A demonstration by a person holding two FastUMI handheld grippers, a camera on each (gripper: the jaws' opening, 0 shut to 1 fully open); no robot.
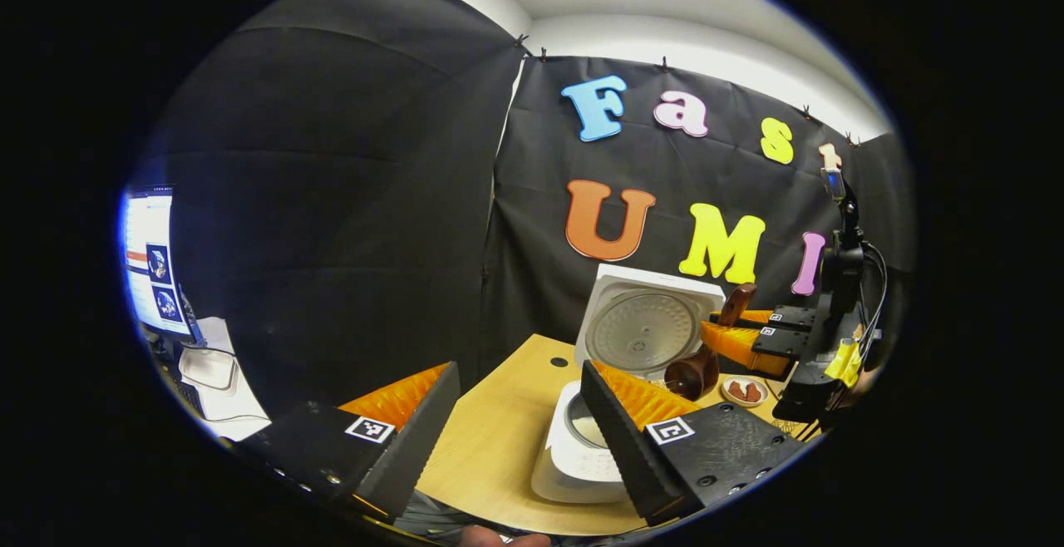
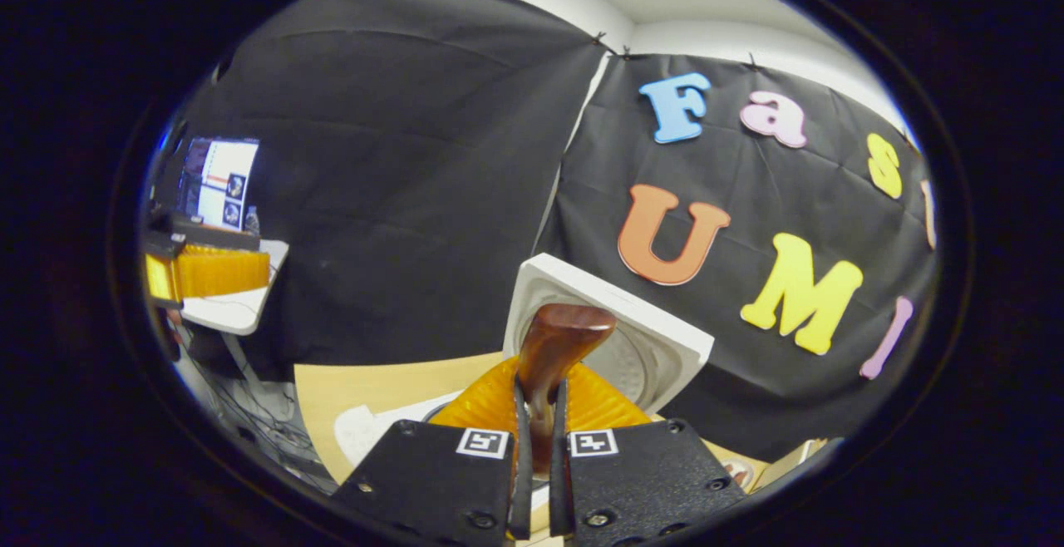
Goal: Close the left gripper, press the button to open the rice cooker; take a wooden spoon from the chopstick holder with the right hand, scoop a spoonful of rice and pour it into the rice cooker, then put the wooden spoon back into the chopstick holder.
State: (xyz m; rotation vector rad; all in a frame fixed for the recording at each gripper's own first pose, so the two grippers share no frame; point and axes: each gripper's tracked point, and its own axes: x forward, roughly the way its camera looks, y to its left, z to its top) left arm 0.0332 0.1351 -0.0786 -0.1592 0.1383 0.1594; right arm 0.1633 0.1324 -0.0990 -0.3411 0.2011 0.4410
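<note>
The wooden spoon (image 2: 553, 356) sits pinched by its handle between the two fingers of the right gripper (image 2: 538, 455), which are closed tight on it, the handle end rising past the fingertips. In the left gripper view the spoon's bowl (image 1: 692, 372) hangs tilted just above and to the right of the rice cooker (image 1: 573, 455), a pose that suits tipping a load into the pot. I cannot tell whether any rice is left in it. The cooker stands open, its lid (image 1: 644, 327) propped upright behind the pot, so the button press looks done and the mouth is free to receive rice. A small dish (image 1: 744, 391) lies on the wooden table (image 1: 490, 439) just right of the cooker, under the right gripper. The left gripper (image 1: 519, 422) holds back in front of the cooker, jaws spread wide and holding nothing, probably to keep out of the spoon's way. A monitor (image 1: 150, 260) glows far left of the cooker.
</note>
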